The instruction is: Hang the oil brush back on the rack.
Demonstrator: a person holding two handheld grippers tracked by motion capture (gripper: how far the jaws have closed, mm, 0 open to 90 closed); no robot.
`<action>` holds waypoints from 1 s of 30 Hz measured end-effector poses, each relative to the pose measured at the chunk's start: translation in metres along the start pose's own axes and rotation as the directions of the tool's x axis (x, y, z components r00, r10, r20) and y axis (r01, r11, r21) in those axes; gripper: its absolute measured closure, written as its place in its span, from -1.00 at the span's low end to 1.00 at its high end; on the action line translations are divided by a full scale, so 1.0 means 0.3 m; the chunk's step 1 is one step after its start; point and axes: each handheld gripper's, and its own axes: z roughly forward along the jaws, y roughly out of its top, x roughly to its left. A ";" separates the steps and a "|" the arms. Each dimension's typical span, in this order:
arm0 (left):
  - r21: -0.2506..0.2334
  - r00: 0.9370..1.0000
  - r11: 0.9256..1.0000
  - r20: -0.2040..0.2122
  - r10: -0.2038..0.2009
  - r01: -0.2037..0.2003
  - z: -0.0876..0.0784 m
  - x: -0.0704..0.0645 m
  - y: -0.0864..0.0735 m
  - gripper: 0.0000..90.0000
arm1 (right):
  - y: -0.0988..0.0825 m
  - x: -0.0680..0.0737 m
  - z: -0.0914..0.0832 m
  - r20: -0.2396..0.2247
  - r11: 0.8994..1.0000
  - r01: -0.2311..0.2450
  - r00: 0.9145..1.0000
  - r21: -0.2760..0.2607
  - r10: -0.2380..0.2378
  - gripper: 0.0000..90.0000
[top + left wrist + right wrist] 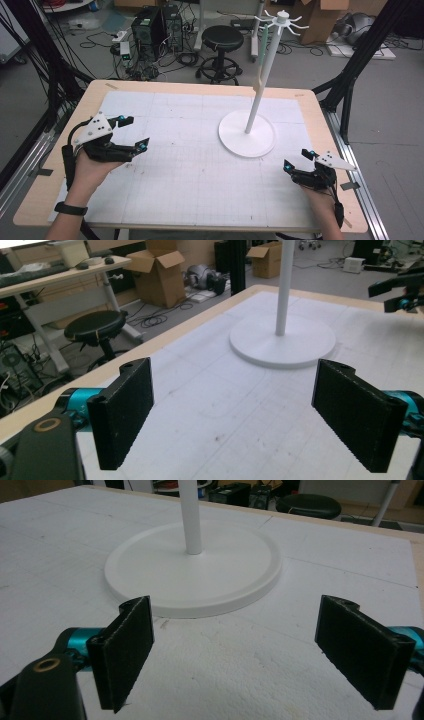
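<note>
The wooden table with its white gridded mat (165,190) carries a tall white hook stand on a round flat base (247,133). Left of that base, well apart, the left gripper (134,132) hovers, jaws spread wide and empty. Right of the base, nearer, the right gripper (298,160) gapes wide, holding nothing.

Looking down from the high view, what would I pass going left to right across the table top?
Left claw in the person's hand, open → bare white mat → white stand with its round base and tall pole → right claw, open.
</note>
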 end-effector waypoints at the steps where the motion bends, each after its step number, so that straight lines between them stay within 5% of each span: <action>1: -0.002 1.000 1.000 0.000 -0.003 0.003 -0.007 0.002 -0.015 -0.61 | 0.000 0.000 0.000 0.000 1.000 0.000 1.000 0.000 0.000 -0.66; 15: -0.005 0.997 0.998 -0.049 -0.059 0.059 -0.033 0.024 -0.197 -0.63 | -0.002 -0.005 -0.002 -0.002 1.000 -0.001 1.000 0.001 0.001 -0.66; 30: 0.024 0.994 0.996 -0.065 -0.084 0.086 -0.019 0.001 -0.308 -0.65 | -0.003 -0.003 -0.001 -0.005 1.000 0.003 1.000 0.011 -0.003 -0.66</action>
